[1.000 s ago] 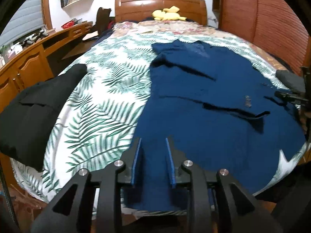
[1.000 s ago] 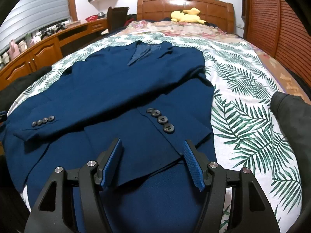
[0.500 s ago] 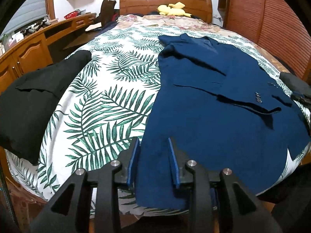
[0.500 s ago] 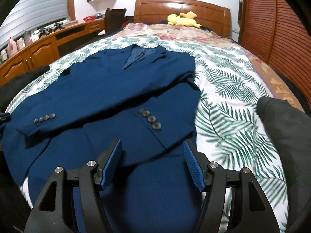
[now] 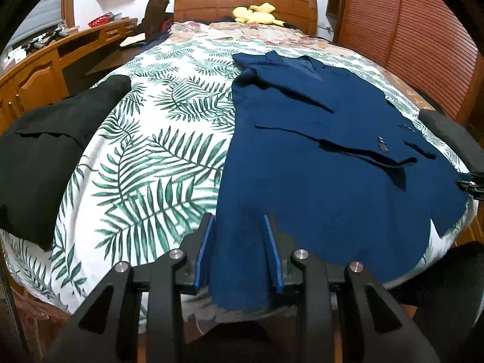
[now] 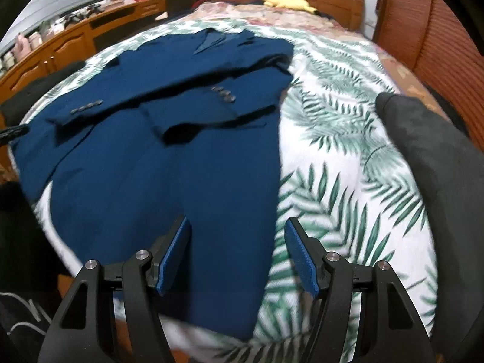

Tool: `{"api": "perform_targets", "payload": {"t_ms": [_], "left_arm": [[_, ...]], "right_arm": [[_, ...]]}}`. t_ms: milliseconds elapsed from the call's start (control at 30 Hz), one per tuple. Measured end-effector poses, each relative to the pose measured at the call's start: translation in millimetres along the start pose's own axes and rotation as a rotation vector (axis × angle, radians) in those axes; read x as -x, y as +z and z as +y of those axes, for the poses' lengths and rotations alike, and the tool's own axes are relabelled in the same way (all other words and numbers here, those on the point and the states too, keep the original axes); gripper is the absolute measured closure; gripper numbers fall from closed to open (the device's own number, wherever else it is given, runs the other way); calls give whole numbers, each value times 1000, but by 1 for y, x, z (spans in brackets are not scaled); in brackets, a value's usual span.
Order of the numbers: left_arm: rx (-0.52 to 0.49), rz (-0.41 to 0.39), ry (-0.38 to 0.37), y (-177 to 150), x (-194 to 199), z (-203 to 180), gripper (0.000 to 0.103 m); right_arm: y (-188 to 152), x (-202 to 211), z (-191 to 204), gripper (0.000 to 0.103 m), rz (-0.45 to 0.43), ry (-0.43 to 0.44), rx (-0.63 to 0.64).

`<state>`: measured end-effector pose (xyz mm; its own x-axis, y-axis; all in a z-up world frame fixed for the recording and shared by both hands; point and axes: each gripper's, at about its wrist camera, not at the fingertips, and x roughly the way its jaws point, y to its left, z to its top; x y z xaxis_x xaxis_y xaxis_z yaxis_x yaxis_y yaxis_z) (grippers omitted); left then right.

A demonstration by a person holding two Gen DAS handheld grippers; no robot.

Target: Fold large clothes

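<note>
left gripper (image 5: 239,251) jaws narrow, just opening over navy wool suit jacket (image 5: 317,157) hem, nothing pinched | right gripper (image 6: 237,257) jaws wide, just closing, empty | risk: uneven grabs skew fold

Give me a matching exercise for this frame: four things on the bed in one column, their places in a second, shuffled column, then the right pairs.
Things:
1. blue suit jacket
2. black garment
3. yellow plush toy
4. grey garment

Places:
A. against the wooden headboard
B. bed edge on the desk side
C. spread flat mid-bed, sleeves folded across
D. bed edge on the slatted-wardrobe side

Pairs: 1-C, 2-B, 3-A, 4-D
</note>
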<state>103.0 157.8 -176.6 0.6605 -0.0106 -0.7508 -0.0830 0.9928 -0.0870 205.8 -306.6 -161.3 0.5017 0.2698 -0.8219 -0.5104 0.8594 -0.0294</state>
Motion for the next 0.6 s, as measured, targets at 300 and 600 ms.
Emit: {"api": "perform_targets", "payload": {"t_ms": [300,600], "left_arm": [[37,25,-52,-16,9,10,72],[43,7,-32,-17,10,7,72]], "right_arm": [[-2,14,3,81,-65,42,-36],[-11,5,-5,79,-46,51,-103]]}}
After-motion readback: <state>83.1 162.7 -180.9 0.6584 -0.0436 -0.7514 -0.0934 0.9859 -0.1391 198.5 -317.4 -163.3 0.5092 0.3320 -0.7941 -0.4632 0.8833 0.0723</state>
